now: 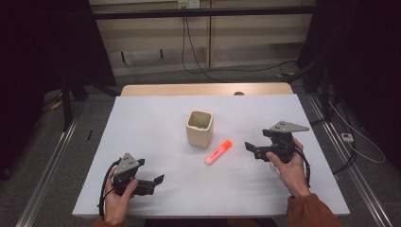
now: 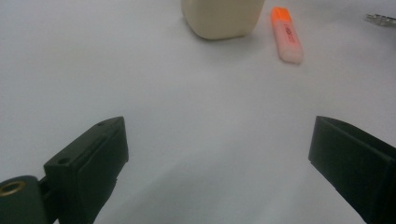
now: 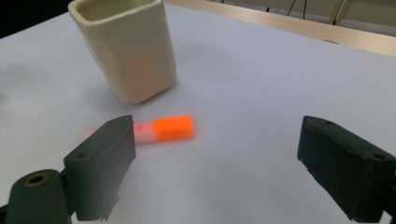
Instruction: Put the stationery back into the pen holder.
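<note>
Since the counter (image 1: 142,123) carries everything, I locate from its edges: the cream cup (image 1: 199,128) stands upright near the middle, and the orange highlighter (image 1: 218,152) lies flat just beside it toward my right edge. Its long axis runs diagonally, orange cap toward the far right corner. My right tool (image 1: 252,147), jaws apart and empty, is nearer; my left tool (image 1: 156,182), likewise apart, sits by the near edge.

I could read no text anywhere. The highlighter (image 2: 286,35), upper right of the left gripper view, carried a faint printed mark along its barrel, too blurred to read.
</note>
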`<state>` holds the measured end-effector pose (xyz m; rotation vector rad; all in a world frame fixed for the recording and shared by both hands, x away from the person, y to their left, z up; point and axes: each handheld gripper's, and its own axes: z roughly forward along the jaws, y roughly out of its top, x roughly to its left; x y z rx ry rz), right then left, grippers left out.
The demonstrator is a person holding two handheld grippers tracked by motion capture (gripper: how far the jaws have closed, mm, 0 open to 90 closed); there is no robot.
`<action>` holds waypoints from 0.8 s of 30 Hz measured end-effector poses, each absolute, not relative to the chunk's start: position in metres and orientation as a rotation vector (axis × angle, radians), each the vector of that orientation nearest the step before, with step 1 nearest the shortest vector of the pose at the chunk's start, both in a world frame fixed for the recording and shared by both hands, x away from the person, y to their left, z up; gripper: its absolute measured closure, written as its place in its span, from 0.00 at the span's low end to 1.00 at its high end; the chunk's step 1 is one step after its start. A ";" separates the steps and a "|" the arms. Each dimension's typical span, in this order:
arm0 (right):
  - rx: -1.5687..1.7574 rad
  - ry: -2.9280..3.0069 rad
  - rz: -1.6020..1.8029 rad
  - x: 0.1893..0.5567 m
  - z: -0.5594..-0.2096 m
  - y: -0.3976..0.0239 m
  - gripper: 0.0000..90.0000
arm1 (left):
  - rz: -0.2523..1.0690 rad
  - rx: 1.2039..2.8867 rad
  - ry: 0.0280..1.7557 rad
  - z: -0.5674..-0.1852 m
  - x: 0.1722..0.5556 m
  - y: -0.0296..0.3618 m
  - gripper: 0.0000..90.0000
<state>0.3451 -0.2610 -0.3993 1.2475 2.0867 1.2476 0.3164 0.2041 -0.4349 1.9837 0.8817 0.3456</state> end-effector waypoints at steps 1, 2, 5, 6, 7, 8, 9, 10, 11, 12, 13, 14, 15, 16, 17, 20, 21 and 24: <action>1.252 2.087 1.238 0.343 -0.400 -0.263 0.12 | 0.343 1.983 0.879 -0.435 0.317 0.204 0.05; 1.269 2.091 1.238 0.341 -0.401 -0.265 0.12 | 0.343 1.987 0.881 -0.434 0.317 0.203 0.05; 1.286 2.107 1.227 0.333 -0.402 -0.272 0.13 | 0.340 1.983 0.874 -0.435 0.318 0.201 0.05; 1.293 2.112 1.220 0.330 -0.402 -0.274 0.13 | 0.335 1.987 0.870 -0.434 0.319 0.201 0.05; 1.299 2.120 1.208 0.327 -0.401 -0.276 0.13 | 0.334 1.983 0.865 -0.435 0.320 0.200 0.05; 1.304 2.125 1.193 0.324 -0.401 -0.278 0.14 | 0.333 1.989 0.862 -0.434 0.320 0.200 0.05; 1.308 2.130 1.183 0.321 -0.400 -0.280 0.14 | 0.327 1.990 0.864 -0.434 0.320 0.199 0.05; 1.317 2.138 1.172 0.318 -0.400 -0.282 0.14 | 0.330 1.993 0.859 -0.434 0.321 0.198 0.05; 1.318 2.145 1.156 0.315 -0.400 -0.285 0.15 | 0.326 1.993 0.858 -0.434 0.322 0.197 0.05; 1.327 2.150 1.137 0.312 -0.400 -0.287 0.15 | 0.329 2.001 0.850 -0.434 0.322 0.197 0.05; 1.335 2.155 1.117 0.309 -0.400 -0.288 0.15 | 0.322 1.993 0.846 -0.434 0.323 0.196 0.05; 1.340 2.160 1.099 0.307 -0.400 -0.291 0.16 | 0.319 1.994 0.848 -0.434 0.323 0.195 0.05; 1.342 2.171 1.088 0.305 -0.401 -0.293 0.16 | 0.324 1.993 0.841 -0.434 0.324 0.194 0.05; 1.348 2.182 1.078 0.302 -0.402 -0.295 0.16 | 0.324 1.994 0.840 -0.434 0.324 0.194 0.05; 1.358 2.182 1.062 0.300 -0.403 -0.297 0.17 | 0.313 2.004 0.838 -0.434 0.324 0.194 0.05; 1.377 2.222 0.998 0.293 -0.407 -0.302 0.18 | 0.311 2.004 0.834 -0.434 0.325 0.194 0.05; 1.386 2.240 0.982 0.291 -0.408 -0.303 0.18 | 0.311 2.004 0.835 -0.434 0.325 0.194 0.05; 1.401 2.287 0.964 0.287 -0.411 -0.309 0.17 | 0.322 1.995 0.838 -0.434 0.324 0.194 0.05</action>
